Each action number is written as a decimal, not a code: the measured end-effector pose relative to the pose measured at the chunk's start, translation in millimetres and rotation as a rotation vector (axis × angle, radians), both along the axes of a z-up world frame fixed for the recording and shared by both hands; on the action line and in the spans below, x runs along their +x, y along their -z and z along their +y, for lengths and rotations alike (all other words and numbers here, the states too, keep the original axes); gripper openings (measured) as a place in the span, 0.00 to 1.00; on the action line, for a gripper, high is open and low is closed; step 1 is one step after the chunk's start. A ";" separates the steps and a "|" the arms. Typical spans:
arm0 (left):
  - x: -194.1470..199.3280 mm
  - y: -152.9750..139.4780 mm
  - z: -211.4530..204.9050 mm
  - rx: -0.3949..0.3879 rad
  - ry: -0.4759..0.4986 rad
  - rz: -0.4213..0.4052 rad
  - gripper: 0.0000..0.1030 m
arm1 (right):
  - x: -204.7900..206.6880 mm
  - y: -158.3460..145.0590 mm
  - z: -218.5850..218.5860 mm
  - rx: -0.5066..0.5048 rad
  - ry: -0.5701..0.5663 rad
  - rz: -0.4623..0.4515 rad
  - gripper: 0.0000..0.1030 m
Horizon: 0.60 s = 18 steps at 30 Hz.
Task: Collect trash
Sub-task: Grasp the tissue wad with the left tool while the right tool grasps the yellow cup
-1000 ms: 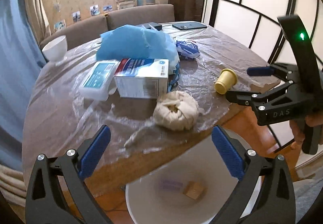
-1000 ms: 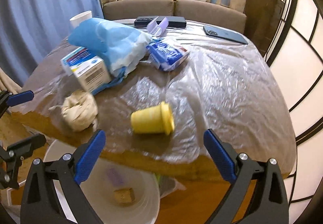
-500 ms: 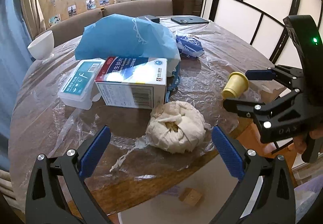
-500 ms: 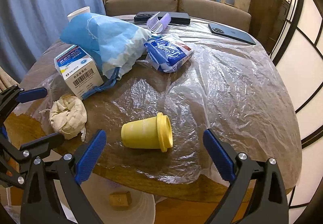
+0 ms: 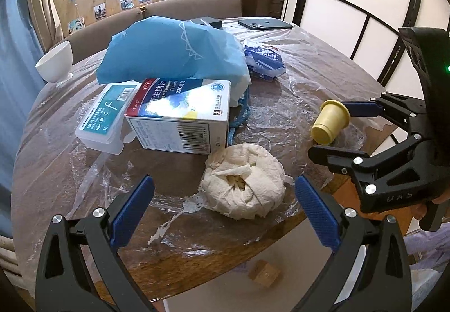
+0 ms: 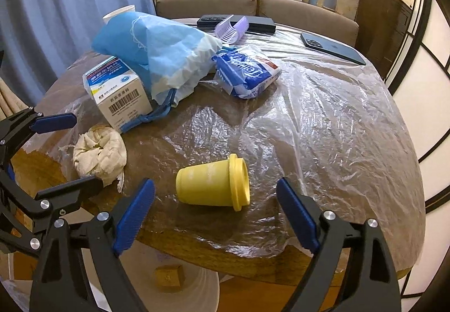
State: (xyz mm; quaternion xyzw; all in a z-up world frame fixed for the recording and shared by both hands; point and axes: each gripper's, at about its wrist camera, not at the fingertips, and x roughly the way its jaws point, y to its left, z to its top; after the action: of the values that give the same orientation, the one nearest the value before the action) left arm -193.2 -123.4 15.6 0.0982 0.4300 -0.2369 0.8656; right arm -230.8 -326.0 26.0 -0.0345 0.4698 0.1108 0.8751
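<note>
one yellow cup (image 6: 215, 185) lies on its side near the desk's (image 6: 323, 121) 6 o'clock edge, between the closing, not yet touching jaws of the right tool (image 6: 215, 216). one tissue wad (image 5: 244, 181) lies between the left tool's (image 5: 225, 212) spread jaws.

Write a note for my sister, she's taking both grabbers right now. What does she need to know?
Left gripper: open, empty, lined up on the tissue wad near the table edge.
Right gripper: jaws closing around the yellow cup, which lies on its side; pads not touching yet.
Done: a small brown block is in the white bin below the edge.
Left: wad and cup into the bin.
</note>
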 end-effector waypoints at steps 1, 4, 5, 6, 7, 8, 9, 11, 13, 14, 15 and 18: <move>-0.4 0.0 -1.1 0.000 0.003 0.000 0.98 | -0.5 0.0 0.5 -0.001 -0.002 -0.001 0.84; -1.2 -0.5 -2.9 0.002 0.010 -0.003 0.98 | -0.2 0.5 1.3 -0.004 -0.007 -0.002 0.80; -1.4 -0.8 -3.5 0.003 0.014 -0.004 0.98 | 0.9 0.8 1.6 -0.004 -0.009 0.000 0.79; -1.4 -1.4 -4.1 0.003 0.016 -0.006 0.98 | 1.4 1.1 1.7 -0.004 -0.010 0.002 0.78; -1.3 -1.5 -5.2 0.003 0.021 -0.007 0.98 | 1.9 1.1 1.8 -0.006 -0.010 0.000 0.77; -1.1 -1.4 -6.1 0.004 0.023 -0.008 0.98 | 2.2 1.0 1.9 -0.007 -0.011 -0.002 0.76; -0.8 -1.0 -6.6 0.005 0.024 -0.008 0.98 | 2.5 0.8 1.8 -0.006 -0.012 -0.002 0.76; -0.1 -0.8 -7.3 0.005 0.023 -0.010 0.97 | 3.6 0.3 1.6 -0.005 -0.012 -0.004 0.76; 1.1 -0.4 -8.3 0.006 0.023 -0.009 0.93 | 4.4 0.0 1.9 -0.009 -0.013 -0.007 0.71; 1.8 0.1 -8.6 0.009 0.021 -0.010 0.90 | 4.5 -0.3 2.4 -0.013 -0.014 -0.007 0.71; 2.9 1.2 -8.9 0.013 0.019 -0.007 0.88 | 5.1 -0.3 2.5 -0.014 -0.014 -0.007 0.70; 5.8 3.8 -8.6 0.009 0.015 0.005 0.82 | 5.0 -0.3 1.8 -0.012 -0.012 -0.008 0.70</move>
State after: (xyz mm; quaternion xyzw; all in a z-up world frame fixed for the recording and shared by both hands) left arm -187.3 -132.0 11.9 0.1048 0.4326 -0.2415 0.8623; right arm -225.8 -324.3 26.3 -0.0429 0.4668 0.1130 0.8761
